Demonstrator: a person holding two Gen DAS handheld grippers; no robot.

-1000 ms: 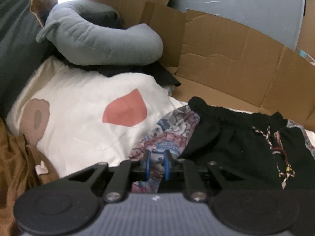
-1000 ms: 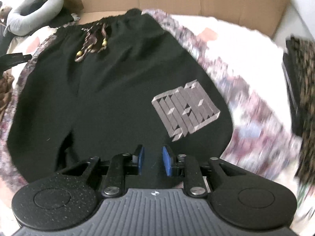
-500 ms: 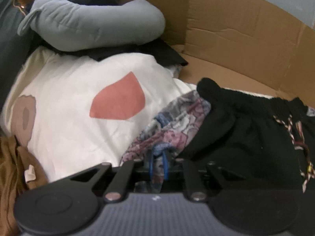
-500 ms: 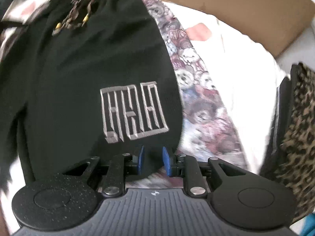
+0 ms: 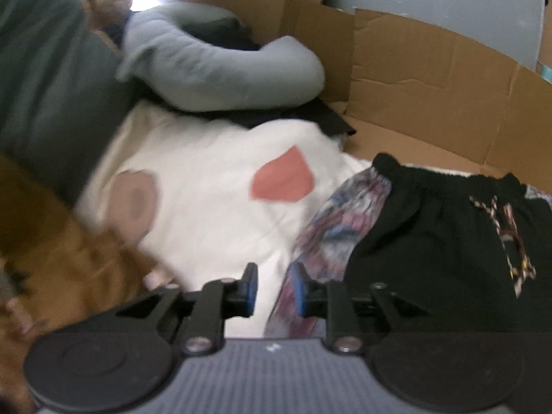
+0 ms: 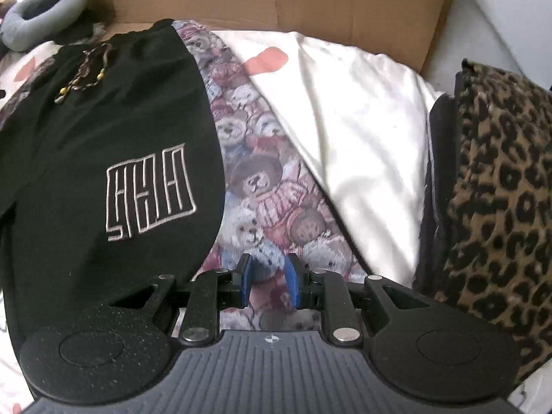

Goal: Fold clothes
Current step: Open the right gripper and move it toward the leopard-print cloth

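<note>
Black shorts [image 6: 103, 120] with an outlined logo and a beaded drawstring lie flat on a teddy-bear print cloth [image 6: 255, 179]. In the left wrist view the waistband of the shorts [image 5: 431, 241] is at the right, and the print cloth [image 5: 331, 227] shows beside it. My left gripper [image 5: 273, 289] hangs over the left edge of that cloth with its jaws opening. Nothing is pressed between its pads, and the cloth edge lies by the right pad. My right gripper [image 6: 269, 279] stands open just over the bear print, right of the shorts' hem, gripping nothing.
A white duvet [image 6: 352, 110] with pink shapes lies under everything. Cardboard walls [image 5: 431, 79] close the far side. A grey neck pillow [image 5: 214, 72] and a dark cushion [image 5: 45, 86] sit at the far left, with a brown garment [image 5: 69, 265] near left. A leopard-print fabric [image 6: 500, 172] is at the right.
My left gripper pinched the edge of the print cloth half a second ago, and has since let go and drawn back. My right gripper has slid right, off the black shorts onto the bear print.
</note>
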